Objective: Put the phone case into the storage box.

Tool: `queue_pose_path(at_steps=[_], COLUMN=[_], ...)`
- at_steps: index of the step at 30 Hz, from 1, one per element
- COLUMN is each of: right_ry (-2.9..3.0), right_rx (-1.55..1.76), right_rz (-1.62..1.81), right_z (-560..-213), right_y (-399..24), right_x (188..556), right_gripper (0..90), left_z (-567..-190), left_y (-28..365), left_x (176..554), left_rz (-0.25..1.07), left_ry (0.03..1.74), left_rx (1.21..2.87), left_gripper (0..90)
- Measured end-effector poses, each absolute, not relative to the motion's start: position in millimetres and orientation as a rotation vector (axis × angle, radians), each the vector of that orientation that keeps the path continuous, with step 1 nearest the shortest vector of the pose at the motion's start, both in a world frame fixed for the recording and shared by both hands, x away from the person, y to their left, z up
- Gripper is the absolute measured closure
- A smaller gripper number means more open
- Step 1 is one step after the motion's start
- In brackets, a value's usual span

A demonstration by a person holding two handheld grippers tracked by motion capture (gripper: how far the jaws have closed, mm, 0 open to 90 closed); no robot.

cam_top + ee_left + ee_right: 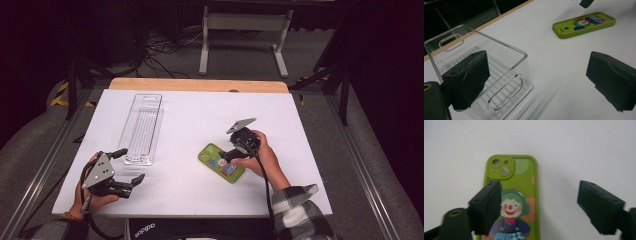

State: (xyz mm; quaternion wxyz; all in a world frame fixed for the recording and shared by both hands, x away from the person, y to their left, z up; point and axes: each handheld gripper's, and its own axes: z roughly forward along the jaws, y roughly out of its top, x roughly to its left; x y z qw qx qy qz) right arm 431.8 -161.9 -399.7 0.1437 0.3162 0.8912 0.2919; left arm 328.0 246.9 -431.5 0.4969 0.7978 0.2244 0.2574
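A green phone case (221, 163) with a clown picture lies flat on the white table (200, 107), camera holes toward the far left. My right gripper (227, 156) hovers just above it, open; in the right gripper view the jaws (539, 192) stand wide apart over the phone case (524, 177) without touching it. My left gripper (129, 166) rests open near the front left, beside the near end of a clear plastic tray (142, 127). In the left gripper view, the tray (499, 41) sits behind the left jaw, and the phone case (584, 23) lies farther off.
The table's wooden back edge (200, 85) shows beyond the white sheet. Metal rails (45, 165) run along both sides. On the floor behind are cables (160, 50) and a white stand (245, 30).
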Motion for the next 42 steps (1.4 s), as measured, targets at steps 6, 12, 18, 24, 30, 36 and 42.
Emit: queue_pose_path(at_steps=[6, 12, 18, 24, 30, 36, 42], right_ry=[2.694, 2.741, 2.784, 2.794, 2.791, 2.782, 2.721], right_rx=[0.896, 0.937, 0.980, 0.972, 0.962, 0.947, 0.958], right_rz=[0.726, 0.606, 0.536, 0.482, 0.501, 0.530, 0.648], right_z=[-411, -421, -432, -437, -436, -436, -428], right_y=[-126, -101, -93, -86, -87, -89, -94], right_x=[441, 457, 467, 465, 463, 462, 456], right_gripper=[9.9, 9.8, 8.6, 9.9, 15.7, 16.2, 16.4], left_z=[-432, -432, -433, -433, -434, -434, -434], left_y=[247, 246, 246, 244, 244, 244, 243], left_x=[328, 328, 328, 329, 329, 329, 328], left_rz=[0.622, 0.622, 0.614, 0.610, 0.612, 0.617, 0.614], left_ry=[0.542, 0.538, 0.542, 0.541, 0.540, 0.542, 0.552], left_rx=[1.931, 1.937, 1.933, 1.940, 1.949, 1.951, 1.944], left_gripper=[5.4, 5.4, 5.4, 5.4, 5.4, 5.6, 5.6])
